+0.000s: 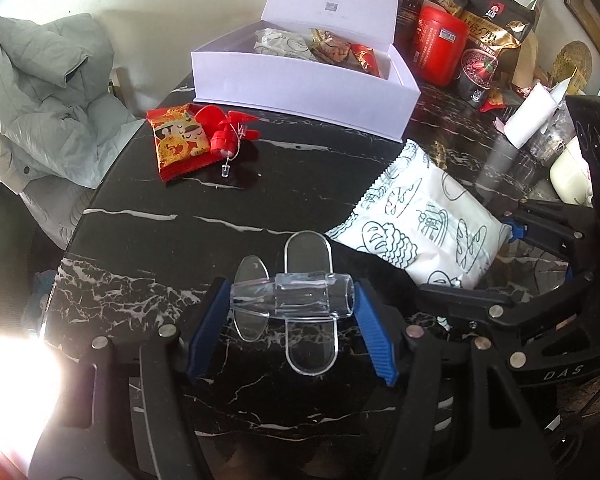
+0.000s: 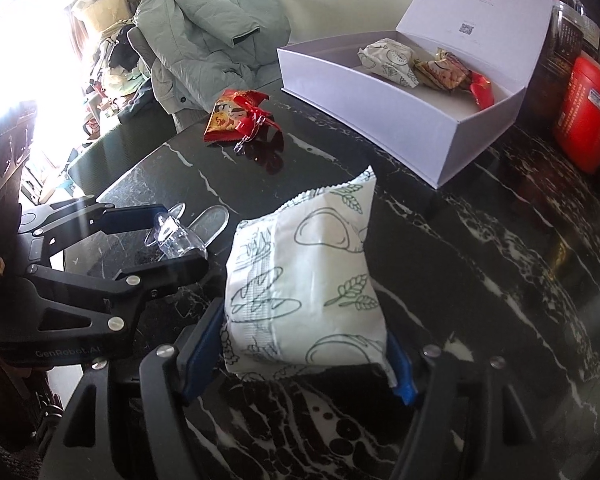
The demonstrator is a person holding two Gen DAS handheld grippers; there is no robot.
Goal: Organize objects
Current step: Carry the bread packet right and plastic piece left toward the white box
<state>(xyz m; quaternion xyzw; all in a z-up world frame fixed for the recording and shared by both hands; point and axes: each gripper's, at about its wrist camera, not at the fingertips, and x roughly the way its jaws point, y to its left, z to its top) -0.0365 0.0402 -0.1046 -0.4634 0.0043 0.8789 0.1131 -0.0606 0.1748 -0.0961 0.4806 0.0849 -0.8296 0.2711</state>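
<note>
My left gripper [image 1: 292,300] is shut on a clear plastic piece [image 1: 296,298] with oval wings, held just above the black marble table [image 1: 172,280]; it also shows in the right wrist view [image 2: 180,236]. My right gripper [image 2: 304,340] is shut on a white snack packet [image 2: 304,280] with green drawings, also seen in the left wrist view [image 1: 420,220]. An open white box [image 1: 300,80] at the back holds several snack packets [image 1: 332,48]. A red snack packet [image 1: 176,140] and a red plastic toy [image 1: 224,132] lie left of the box.
A grey jacket [image 1: 40,100] lies over a chair at the table's left. Red canister [image 1: 440,48], jars and snack bags [image 1: 492,36] crowd the back right. A white roll [image 1: 528,116] and cream container [image 1: 568,176] stand at the right.
</note>
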